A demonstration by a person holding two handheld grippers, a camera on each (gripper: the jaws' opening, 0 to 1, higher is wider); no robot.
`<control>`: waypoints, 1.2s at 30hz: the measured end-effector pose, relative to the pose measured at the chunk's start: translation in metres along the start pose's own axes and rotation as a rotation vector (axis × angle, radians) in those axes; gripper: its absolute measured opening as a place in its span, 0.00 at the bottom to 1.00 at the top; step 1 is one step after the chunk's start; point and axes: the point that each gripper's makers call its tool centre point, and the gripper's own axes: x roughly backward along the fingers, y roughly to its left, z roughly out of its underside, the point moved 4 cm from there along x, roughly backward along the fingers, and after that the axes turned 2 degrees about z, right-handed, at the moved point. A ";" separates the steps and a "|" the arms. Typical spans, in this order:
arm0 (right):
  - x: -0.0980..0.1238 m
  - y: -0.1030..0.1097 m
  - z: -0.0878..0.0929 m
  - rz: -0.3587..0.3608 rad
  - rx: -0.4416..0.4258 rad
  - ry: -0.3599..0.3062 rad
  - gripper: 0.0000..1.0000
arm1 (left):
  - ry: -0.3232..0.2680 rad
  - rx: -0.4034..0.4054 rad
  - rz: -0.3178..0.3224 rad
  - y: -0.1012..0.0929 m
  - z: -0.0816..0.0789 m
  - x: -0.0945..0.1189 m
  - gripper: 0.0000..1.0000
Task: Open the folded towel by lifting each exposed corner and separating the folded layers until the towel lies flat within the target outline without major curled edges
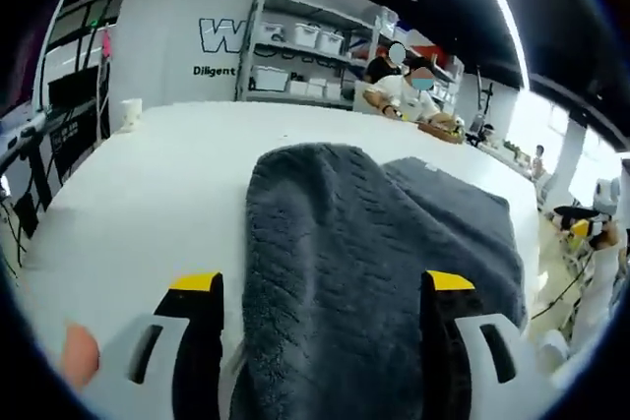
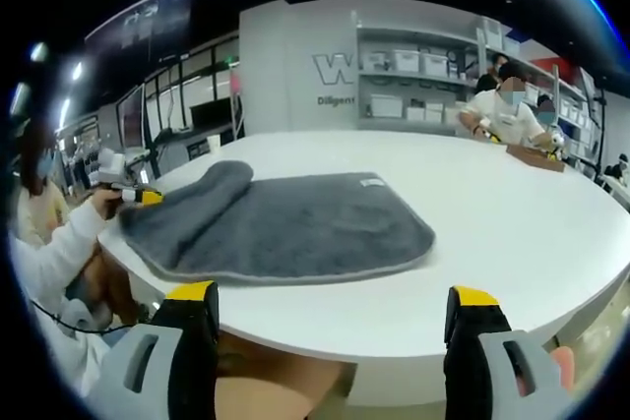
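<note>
Shelving [image 2: 418,81] against the far white wall carries pale storage bins [image 2: 386,105] on several levels; what is inside them cannot be made out. A person in a white top [image 2: 500,110] sits at the far edge of the desk [image 2: 512,213], beside a brown tray-like thing [image 2: 535,156] too small to identify. In the left gripper view a small white cup [image 1: 129,113] stands alone near the desk's far left edge, well apart from the towel.

The dark grey towel [image 2: 285,223] lies on the white desk close to its near rim. In the right gripper view its long axis runs left to right, with one end humped up in a fold at the left and a small label at the far right corner.

The left tool [image 1: 325,287] has its jaws spread wide, and a raised fold of towel [image 1: 335,272] runs up between them; whether either jaw presses on it I cannot tell. In the right gripper view the left tool [image 2: 133,196] sits at the towel's left edge.

The right tool [image 2: 335,297] hangs below the desk rim, jaws wide apart, gripping nothing.
</note>
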 end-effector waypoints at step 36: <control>-0.004 0.002 0.002 -0.009 0.005 0.014 0.95 | 0.029 -0.852 -0.348 -0.071 -0.035 -0.017 0.04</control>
